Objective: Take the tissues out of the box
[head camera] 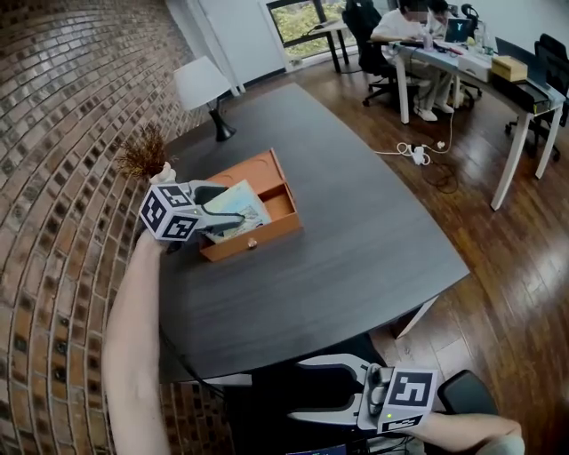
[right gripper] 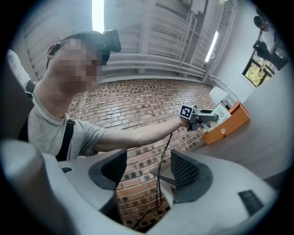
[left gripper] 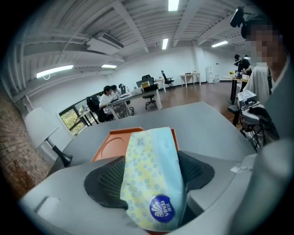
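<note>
A pale yellow and blue tissue pack (head camera: 240,203) (left gripper: 151,179) sits between the jaws of my left gripper (head camera: 233,217) (left gripper: 149,176), which is shut on it. The pack hangs just over the open orange wooden box (head camera: 267,233) (left gripper: 110,146) at the left of the dark table (head camera: 356,249). My right gripper (head camera: 298,391) (right gripper: 147,172) is low near the table's front edge, open with nothing between its pads. In the right gripper view, the left gripper (right gripper: 202,115), the pack (right gripper: 220,111) and the box (right gripper: 229,121) show far off.
A white lamp (head camera: 200,84) and a dried plant (head camera: 142,153) stand at the table's back left by the brick wall (head camera: 62,133). A power strip (head camera: 418,153) lies on the wooden floor. Desks with seated people (head camera: 418,27) fill the far right.
</note>
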A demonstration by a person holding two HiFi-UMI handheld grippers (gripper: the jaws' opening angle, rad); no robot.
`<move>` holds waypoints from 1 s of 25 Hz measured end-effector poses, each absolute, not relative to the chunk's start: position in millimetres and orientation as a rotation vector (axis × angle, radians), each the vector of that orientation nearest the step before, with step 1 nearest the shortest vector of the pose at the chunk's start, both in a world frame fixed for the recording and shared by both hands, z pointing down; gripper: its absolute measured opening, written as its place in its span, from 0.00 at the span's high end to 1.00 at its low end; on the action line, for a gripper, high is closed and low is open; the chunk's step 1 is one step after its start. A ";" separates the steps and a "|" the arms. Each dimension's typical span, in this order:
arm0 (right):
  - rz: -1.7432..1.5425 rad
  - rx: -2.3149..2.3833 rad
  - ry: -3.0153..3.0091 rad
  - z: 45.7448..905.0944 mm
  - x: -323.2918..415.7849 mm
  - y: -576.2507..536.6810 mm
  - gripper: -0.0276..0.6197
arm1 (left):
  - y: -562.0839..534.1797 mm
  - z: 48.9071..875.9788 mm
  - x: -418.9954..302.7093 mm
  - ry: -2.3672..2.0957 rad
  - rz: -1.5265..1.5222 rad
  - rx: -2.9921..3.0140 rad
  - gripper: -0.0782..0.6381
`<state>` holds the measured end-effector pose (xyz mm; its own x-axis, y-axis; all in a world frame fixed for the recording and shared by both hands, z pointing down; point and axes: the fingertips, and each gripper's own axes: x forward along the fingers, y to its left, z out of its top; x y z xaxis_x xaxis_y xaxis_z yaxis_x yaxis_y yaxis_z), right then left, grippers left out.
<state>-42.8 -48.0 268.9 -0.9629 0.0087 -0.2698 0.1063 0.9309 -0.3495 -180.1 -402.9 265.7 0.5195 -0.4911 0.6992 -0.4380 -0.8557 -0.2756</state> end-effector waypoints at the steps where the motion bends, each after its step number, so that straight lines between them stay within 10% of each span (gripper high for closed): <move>1: -0.531 0.084 2.824 268.9 -43.0 -48.1 0.48 | -401.0 254.2 -180.2 0.842 -1.208 -2.684 0.40; 10: -0.498 0.086 2.843 271.9 -45.5 -45.0 0.48 | -299.5 134.4 -205.9 1.056 0.009 -2.897 0.41; 18: -0.464 0.082 2.868 278.3 -49.0 -39.3 0.48 | -126.6 187.1 -224.9 0.910 1.386 -2.973 0.41; 25: -0.455 0.115 2.881 274.4 -50.7 -30.7 0.48 | -35.2 234.8 -191.9 0.902 1.766 -2.858 0.41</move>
